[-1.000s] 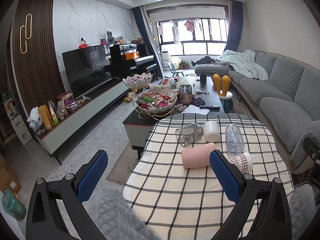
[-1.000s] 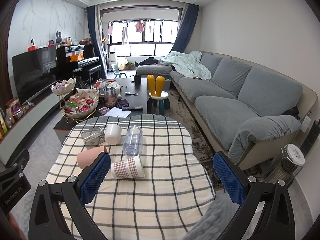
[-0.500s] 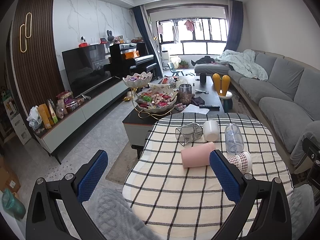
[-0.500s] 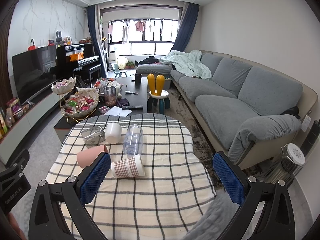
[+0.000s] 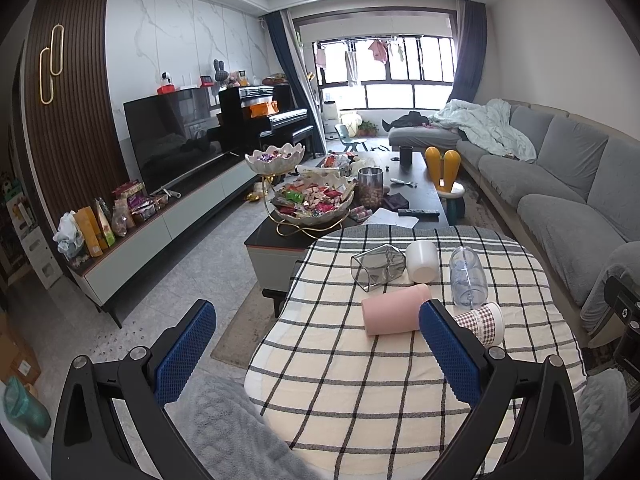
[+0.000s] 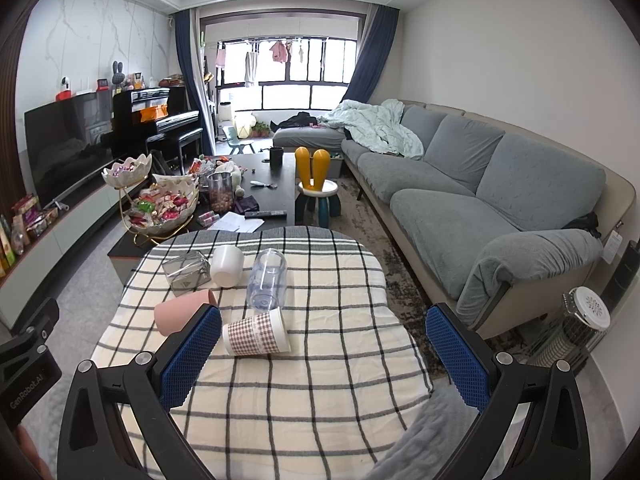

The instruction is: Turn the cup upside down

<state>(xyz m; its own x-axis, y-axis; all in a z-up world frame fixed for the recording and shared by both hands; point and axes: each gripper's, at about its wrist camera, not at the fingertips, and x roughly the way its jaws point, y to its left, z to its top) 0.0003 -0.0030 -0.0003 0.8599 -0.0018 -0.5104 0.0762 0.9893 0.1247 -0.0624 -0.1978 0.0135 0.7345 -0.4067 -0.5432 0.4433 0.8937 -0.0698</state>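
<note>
Several cups lie on their sides on a checked tablecloth: a pink cup, a checkered paper cup, a clear plastic cup, a white cup and a grey glass cup. The right wrist view shows the same pink cup, paper cup, clear cup, white cup and glass cup. My left gripper is open and empty, short of the pink cup. My right gripper is open and empty, short of the paper cup.
A dark coffee table with candy bowls stands beyond the small table. A grey sofa runs along the right. A TV cabinet runs along the left. A heater stands at the right.
Both views have shifted very slightly; the cups have not moved and both grippers stay open.
</note>
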